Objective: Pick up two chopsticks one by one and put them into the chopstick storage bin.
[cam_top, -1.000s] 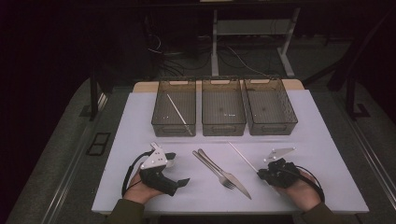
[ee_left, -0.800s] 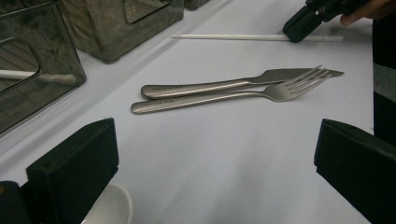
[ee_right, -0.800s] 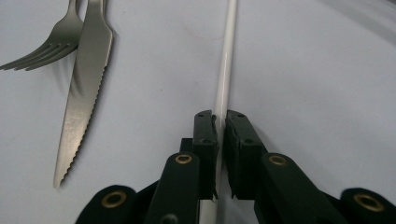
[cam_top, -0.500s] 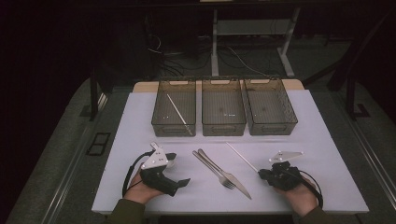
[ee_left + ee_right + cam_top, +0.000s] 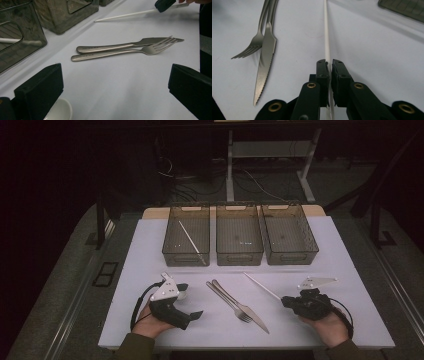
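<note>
Since the earlier frame, the right gripper [image 5: 288,301] had drawn back toward the table's [image 5: 350,270] near edge, taking the white chopstick [image 5: 326,37] along. Leftmost, the left gripper [image 5: 192,301] rested with jaws wide apart, holding nothing. Fork [image 5: 112,52] and knife [image 5: 117,46] lay centrally, touching. At right, the right gripper's jaws clamped the chopstick's end.

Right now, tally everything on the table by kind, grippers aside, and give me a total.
Clear bins: 3, left, middle, right
White chopsticks: 2, one in the left bin, one on the table in the right gripper
Forks: 1
Knives: 1
Total: 7
</note>
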{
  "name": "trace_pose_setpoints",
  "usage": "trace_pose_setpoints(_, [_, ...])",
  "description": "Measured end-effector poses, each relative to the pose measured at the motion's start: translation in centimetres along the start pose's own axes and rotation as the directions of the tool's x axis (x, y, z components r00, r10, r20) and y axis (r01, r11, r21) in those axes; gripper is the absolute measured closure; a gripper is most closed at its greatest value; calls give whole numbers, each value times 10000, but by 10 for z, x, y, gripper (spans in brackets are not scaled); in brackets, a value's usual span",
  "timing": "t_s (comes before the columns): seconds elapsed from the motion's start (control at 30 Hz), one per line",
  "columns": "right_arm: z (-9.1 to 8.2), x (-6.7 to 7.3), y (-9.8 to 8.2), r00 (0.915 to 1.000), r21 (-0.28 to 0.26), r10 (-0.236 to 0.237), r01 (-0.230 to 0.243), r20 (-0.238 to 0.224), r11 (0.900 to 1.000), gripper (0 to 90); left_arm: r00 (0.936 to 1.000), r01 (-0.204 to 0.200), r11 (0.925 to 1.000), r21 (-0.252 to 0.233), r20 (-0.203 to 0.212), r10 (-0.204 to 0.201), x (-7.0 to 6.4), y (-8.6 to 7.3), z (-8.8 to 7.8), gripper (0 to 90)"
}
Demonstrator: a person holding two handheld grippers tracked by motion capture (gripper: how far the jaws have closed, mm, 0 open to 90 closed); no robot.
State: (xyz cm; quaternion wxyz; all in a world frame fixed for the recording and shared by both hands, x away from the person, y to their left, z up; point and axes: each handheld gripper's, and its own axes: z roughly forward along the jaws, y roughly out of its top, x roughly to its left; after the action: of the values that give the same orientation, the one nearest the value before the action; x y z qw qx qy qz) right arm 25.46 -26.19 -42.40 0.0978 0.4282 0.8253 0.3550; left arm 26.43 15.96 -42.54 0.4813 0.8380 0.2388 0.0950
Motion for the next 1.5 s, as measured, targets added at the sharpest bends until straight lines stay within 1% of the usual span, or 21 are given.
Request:
trace_pose_setpoints(0.1, [-4,-1,2,10000,-174,50,-50,-47,9998,844,10000,-20,10000,40,-1,20,0,0,0,0])
trace_pose_setpoints(0.23, [-10,-2,3,9999,-325,-29,24,-167,9995,844,10000,2,10000,-4,-2,-2,0,0,0,0])
trace_pose_setpoints(0.27, [-13,-2,4,9997,-444,-32,22,-239,9990,843,10000,-5,10000,-26,-7,5,0,0,0,0])
trace_pose_setpoints(0.4, [-18,-3,5,9996,-630,-62,45,-268,9980,844,10000,-18,10000,13,-11,18,0,0,0,0])
trace_pose_setpoints(0.53, [-22,-5,6,9992,-821,-65,32,-396,9966,843,10000,-16,10000,2,-12,16,0,0,0,0])
trace_pose_setpoints(0.63, [-24,-6,8,9986,-940,-36,-13,-522,9956,843,10000,-11,10000,-27,-19,11,0,0,0,0])
trace_pose_setpoints(0.8, [-27,-8,12,9959,-1213,55,-164,-898,9925,843,10000,9,10000,-12,-23,-9,0,0,0,0])
trace_pose_setpoints(0.87, [-28,-8,14,9956,-1268,8,-128,-941,9918,843,10000,28,10000,-11,-31,-28,0,0,0,0])
trace_pose_setpoints(1.03, [-29,-5,24,9957,-1438,-298,170,-876,9895,843,10000,55,10000,6,-5,-55,1,-1,1,0])
trace_pose_setpoints(1.07, [-30,-5,27,9958,-1495,-317,187,-854,9886,843,9999,103,9999,-1,17,-103,1,-1,1,0])
trace_pose_setpoints(1.17, [-31,-5,34,9944,-1714,-395,222,-984,9850,843,10000,80,9999,61,32,-80,2,-1,3,0])
trace_pose_setpoints(1.23, [-32,-5,39,9942,-1820,-501,321,-952,9828,843,9999,134,9999,-8,21,-134,2,-2,3,0])
trace_pose_setpoints(1.33, [-32,-5,46,9935,-1983,-566,361,-989,9795,843,9999,163,9999,12,-19,-163,3,-2,3,0])
trace_pose_setpoints(1.5, [-26,-2,60,9927,-2062,-641,420,-1018,9776,843,9996,275,9996,-59,-55,-275,3,-1,3,0])
